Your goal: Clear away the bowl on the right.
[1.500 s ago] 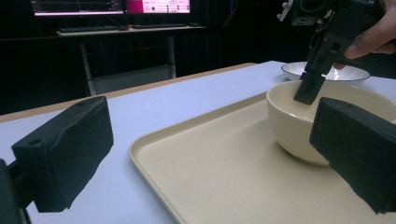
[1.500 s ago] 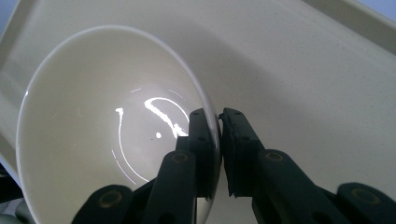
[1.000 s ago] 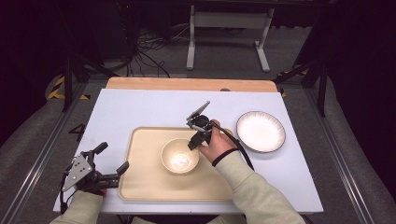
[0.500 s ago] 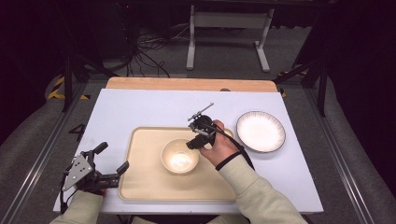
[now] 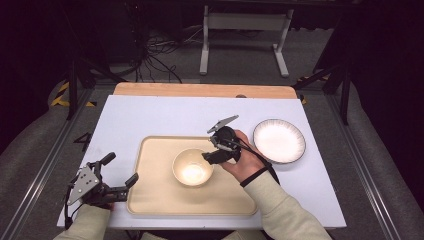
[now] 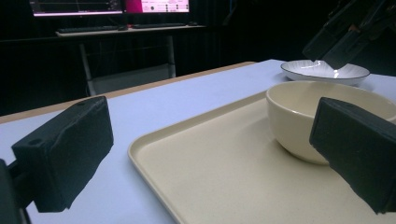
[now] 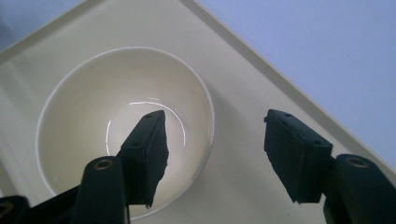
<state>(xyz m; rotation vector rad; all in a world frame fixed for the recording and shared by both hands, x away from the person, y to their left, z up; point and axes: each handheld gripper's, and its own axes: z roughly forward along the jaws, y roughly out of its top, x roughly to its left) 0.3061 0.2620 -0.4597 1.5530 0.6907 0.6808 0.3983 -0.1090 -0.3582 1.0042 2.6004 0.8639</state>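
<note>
- Right gripper (image 5: 209,154), jaws spread wide, poised over the near-right rim of the cream bowl (image 5: 192,167); seen in the right gripper view (image 7: 217,151) straddling that rim, one jaw above the bowl's hollow, the other outside its wall, neither plainly touching.
- Step in hand, by the look of it: the approach for a rim grasp, not yet closed.
- Next move likely calling for a short descent until the rim sits between the pads, then a firm close; glazed wall probably slippery, so a deep bite safer than a fingertip pinch.
- Bowl upright, empty, only a light glint inside, standing right of centre on the beige tray (image 5: 150,200).
- Tray bearing nothing but the bowl.
- Right of the bowl, off the tray on the pale table (image 5: 150,115): a white plate (image 5: 279,140) with dark rim, also empty.
- Left of the bowl, at the tray's near-left corner: left gripper (image 5: 120,172), jaws wide apart, holding nothing, aimed toward the bowl (image 6: 299,116) across the tray.
</note>
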